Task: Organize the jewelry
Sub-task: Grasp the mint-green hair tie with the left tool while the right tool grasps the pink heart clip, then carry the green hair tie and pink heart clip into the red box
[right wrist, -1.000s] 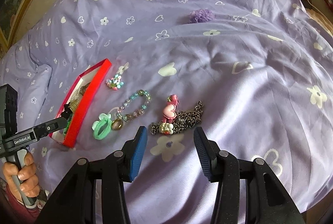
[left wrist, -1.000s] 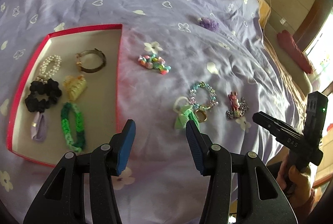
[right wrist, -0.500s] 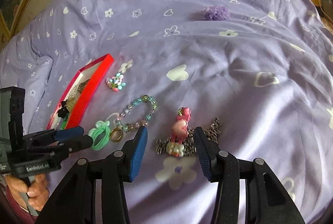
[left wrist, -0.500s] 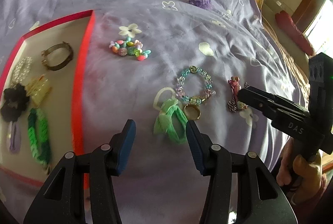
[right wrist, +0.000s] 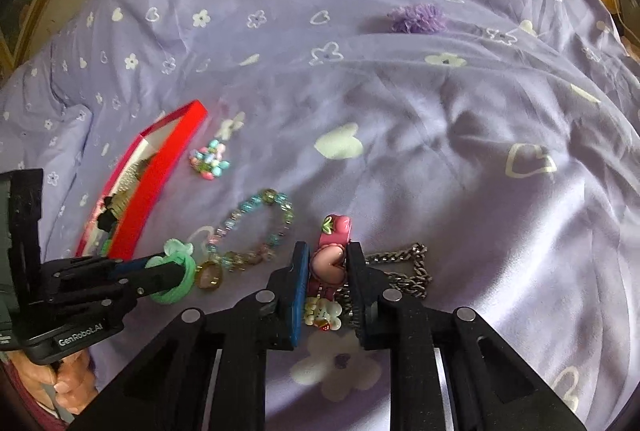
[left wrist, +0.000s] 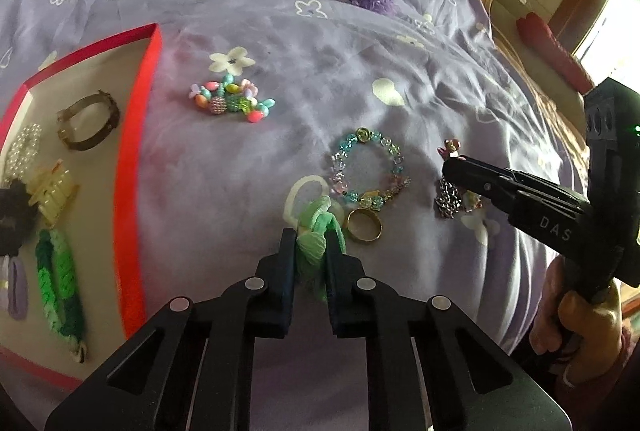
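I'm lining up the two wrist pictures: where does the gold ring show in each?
Left wrist view: the gold ring lies just below centre, right of the green tie that the left claw is closing on.
Right wrist view: the ring lies lower left, just right of the tie.
Shared landmark: the red tray, left of the ring in both.

Red tray [left wrist: 138,135] cut off at left edge; chain [right wrist: 404,271] partly hidden.
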Motion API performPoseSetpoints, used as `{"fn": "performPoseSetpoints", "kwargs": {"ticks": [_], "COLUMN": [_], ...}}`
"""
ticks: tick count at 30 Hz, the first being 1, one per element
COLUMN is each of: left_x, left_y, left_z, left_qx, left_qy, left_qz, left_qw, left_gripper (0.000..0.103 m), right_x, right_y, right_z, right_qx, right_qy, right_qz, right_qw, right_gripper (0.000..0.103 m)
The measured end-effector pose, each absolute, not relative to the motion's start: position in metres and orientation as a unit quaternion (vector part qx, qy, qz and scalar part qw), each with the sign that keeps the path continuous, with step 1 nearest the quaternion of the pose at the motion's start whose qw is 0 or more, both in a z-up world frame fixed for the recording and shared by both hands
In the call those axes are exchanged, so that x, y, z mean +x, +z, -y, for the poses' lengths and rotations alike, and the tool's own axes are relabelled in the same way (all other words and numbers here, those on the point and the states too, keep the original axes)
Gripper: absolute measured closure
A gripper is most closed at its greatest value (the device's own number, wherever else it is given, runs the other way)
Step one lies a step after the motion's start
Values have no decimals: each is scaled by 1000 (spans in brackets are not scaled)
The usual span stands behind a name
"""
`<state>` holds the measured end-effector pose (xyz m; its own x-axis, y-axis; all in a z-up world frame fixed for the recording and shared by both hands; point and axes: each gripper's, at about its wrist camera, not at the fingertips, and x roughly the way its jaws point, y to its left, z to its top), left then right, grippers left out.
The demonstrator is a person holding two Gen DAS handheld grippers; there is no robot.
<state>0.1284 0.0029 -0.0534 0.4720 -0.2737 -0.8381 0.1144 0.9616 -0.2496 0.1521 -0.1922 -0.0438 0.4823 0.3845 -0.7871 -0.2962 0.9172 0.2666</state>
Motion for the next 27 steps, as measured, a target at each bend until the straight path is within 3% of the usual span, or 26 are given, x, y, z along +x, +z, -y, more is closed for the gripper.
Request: {"fn": "performPoseSetpoints", "kwargs": {"ticks": [27], "left_x": [60], "left_y": [1], "left_z": [-96], "left_qx": [-167], "left_qy": [-55], "left_qz": [-434], "left_qw": [884], "left_gripper": [92], "right_x": [106], "right_y": [-2], "right_z": [105], "right_qx": [37], "right_qy": [294], "right_qz": [-440], "right_qw": [848], "right_gripper": [84]}}
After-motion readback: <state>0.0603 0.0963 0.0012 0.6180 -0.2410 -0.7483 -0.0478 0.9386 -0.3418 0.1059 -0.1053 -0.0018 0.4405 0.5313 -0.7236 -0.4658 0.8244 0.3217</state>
